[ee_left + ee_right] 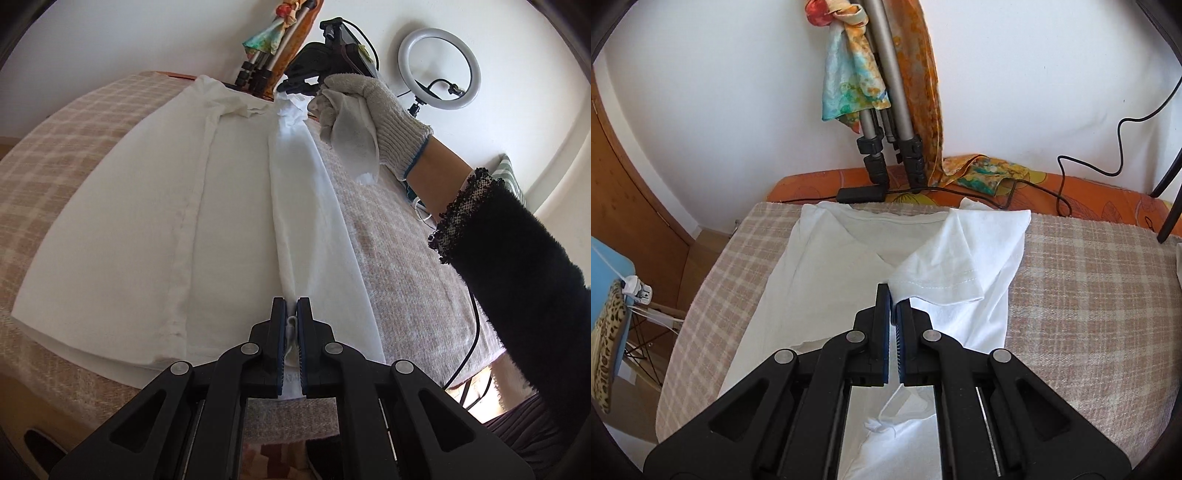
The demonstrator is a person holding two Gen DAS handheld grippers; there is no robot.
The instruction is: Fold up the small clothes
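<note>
White T-shirt (831,280): lay spread on the checked blanket (1089,295), collar end toward the wall, one side lifted and folded inward over the body.

Left gripper (291,306): jaws clenched on the hem edge of the T-shirt's raised fold, at the end of the shirt farthest from the tripod; cloth visible between the pads.

Right gripper (894,299): jaws closed on the sleeve edge (938,291) of the T-shirt, near the collar end; the sleeve was drawn in over the shirt's middle.

Gloved right hand (369,110): seen from the left wrist view at the far end of the T-shirt, beside the raised fold.

Tripod (886,110): stood beyond the T-shirt's collar, against the wall, a patterned scarf (849,81) tied to it.

Ring light (439,68): beyond the T-shirt, right of the tripod.
</note>
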